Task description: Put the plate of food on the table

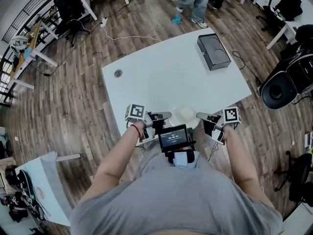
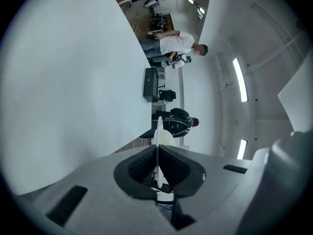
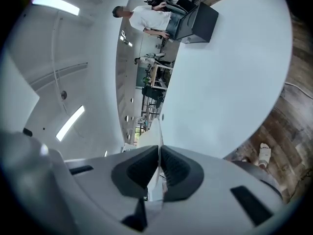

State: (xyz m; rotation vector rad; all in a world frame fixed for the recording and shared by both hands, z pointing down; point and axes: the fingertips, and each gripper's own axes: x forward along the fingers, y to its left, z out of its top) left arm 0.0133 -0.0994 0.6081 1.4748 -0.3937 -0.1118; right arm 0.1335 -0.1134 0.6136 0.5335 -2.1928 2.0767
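A white plate (image 1: pixel 185 115) carrying pale food hangs over the near edge of the white table (image 1: pixel 171 72). My left gripper (image 1: pixel 166 115) is shut on the plate's left rim and my right gripper (image 1: pixel 201 116) is shut on its right rim. In the left gripper view the plate (image 2: pixel 159 131) shows edge-on, a thin white line pinched between the dark pads (image 2: pixel 142 168). The right gripper view shows the same thin plate edge (image 3: pixel 157 146) clamped between its pads (image 3: pixel 176 170), with the tabletop (image 3: pixel 230 82) beyond.
A black box (image 1: pixel 213 51) lies at the table's far right corner, also seen as a dark box (image 3: pixel 195 21) in the right gripper view. A small round grommet (image 1: pixel 118 73) sits at the table's left. A person (image 1: pixel 195 1) stands beyond the table. Office chairs (image 1: pixel 288 82) crowd the right.
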